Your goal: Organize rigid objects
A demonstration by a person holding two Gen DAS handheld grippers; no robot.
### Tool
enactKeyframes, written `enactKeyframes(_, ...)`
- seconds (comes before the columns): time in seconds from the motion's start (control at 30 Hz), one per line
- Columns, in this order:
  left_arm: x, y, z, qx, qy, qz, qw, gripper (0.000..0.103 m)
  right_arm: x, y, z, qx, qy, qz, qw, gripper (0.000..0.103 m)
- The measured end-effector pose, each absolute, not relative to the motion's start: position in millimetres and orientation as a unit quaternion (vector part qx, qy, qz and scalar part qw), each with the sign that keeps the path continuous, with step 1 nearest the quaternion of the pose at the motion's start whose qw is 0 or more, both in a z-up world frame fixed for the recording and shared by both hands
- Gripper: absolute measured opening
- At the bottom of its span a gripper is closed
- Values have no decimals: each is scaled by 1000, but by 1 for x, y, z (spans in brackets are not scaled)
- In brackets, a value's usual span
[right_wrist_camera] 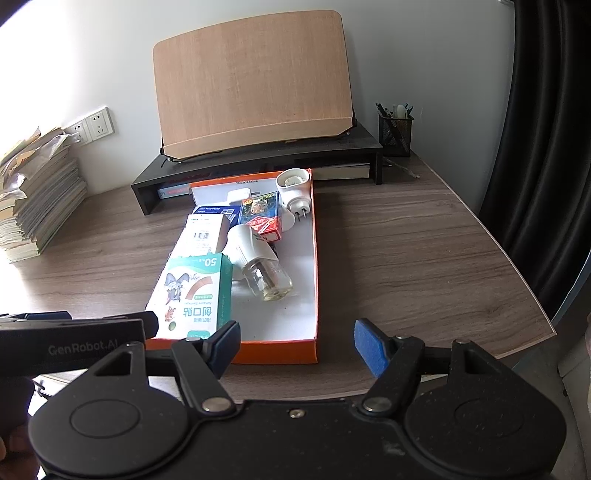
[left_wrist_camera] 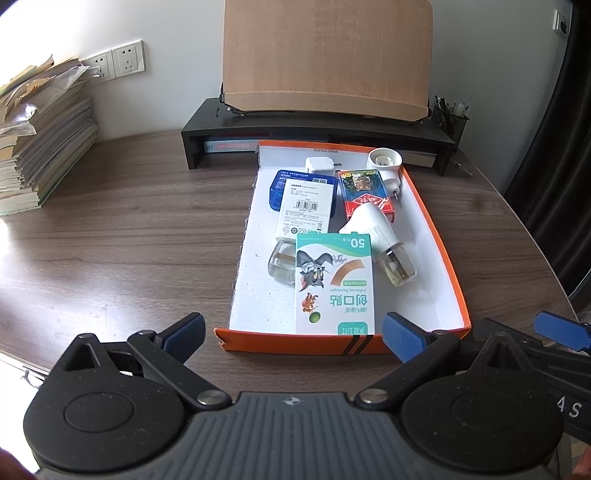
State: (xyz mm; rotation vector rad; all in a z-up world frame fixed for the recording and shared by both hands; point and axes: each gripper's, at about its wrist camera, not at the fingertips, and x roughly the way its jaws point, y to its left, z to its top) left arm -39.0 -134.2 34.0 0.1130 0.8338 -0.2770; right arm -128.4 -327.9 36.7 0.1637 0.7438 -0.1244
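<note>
Orange tray (left_wrist_camera: 430, 206) holds two white vaporizers (left_wrist_camera: 373, 223), three boxes (left_wrist_camera: 334, 286); both grippers (left_wrist_camera: 293, 334) (right_wrist_camera: 295, 349) spread, empty.

Bright daylight enters from the upper left of both frames, washing out the wall (left_wrist_camera: 44, 33) there and laying pale glare on the bench (left_wrist_camera: 22, 236). Focus is sharp at centre; fisheye bending curves the edges, and the corners vignette dark.

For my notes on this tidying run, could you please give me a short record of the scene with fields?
surface: wooden desk
container: orange tray, white inside
nearest item: bandage box, lying flat at the tray's front
beside it: white plug-in bottle, on its side
far corner: white plug adapter
left gripper: open, empty
right gripper: open, empty
</note>
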Motion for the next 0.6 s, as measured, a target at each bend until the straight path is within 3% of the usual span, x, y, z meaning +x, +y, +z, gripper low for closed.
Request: enactKeyframes(0.6, -31, -143, 37, 54, 397, -136, 906, 103, -120, -337, 36, 83, 362, -63, 926, 82)
